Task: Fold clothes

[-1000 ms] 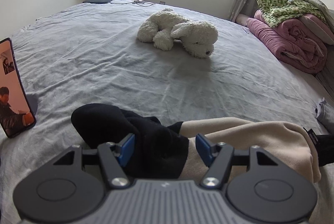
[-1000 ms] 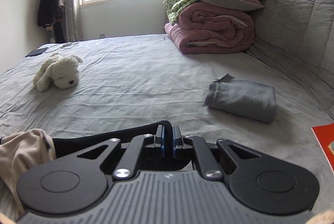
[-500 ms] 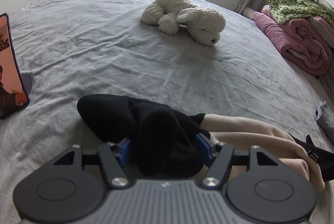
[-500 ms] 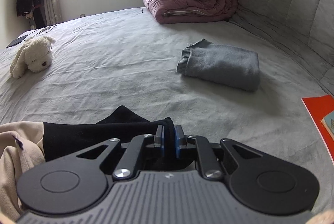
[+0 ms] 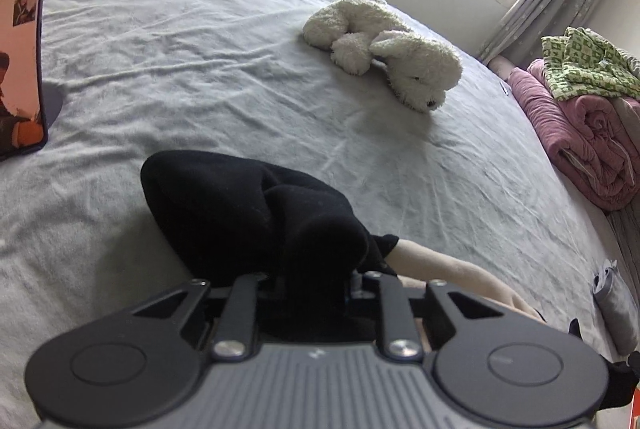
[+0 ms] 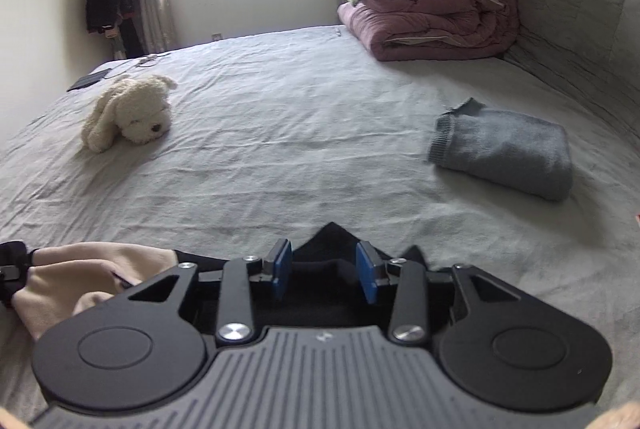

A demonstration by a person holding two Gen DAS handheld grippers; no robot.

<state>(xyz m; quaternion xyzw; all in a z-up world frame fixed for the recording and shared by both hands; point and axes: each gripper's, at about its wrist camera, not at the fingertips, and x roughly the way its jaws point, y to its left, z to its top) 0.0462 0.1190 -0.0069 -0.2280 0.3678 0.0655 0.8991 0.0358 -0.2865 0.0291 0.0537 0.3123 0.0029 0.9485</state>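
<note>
Garment [image 5: 256, 213] bunched between left gripper [image 5: 308, 281] (apparently clamped).

the bed [image 6: 280, 157] wore a matt grey cloth sheet, finely wrinkled. the black garment [image 5: 248, 213] looked soft and fleecy, the toy dog [image 5: 384, 49] shaggy cream plush. the right hand-held gripper [image 6: 326, 271] was matt black plastic with ribbed grey casing, shiny metal screws and blue rubbery pads [image 6: 282, 267].

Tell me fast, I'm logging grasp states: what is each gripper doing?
Left gripper: fingers closed on the black garment.
Right gripper: open, fingers apart above the black cloth, holding nothing.
</note>
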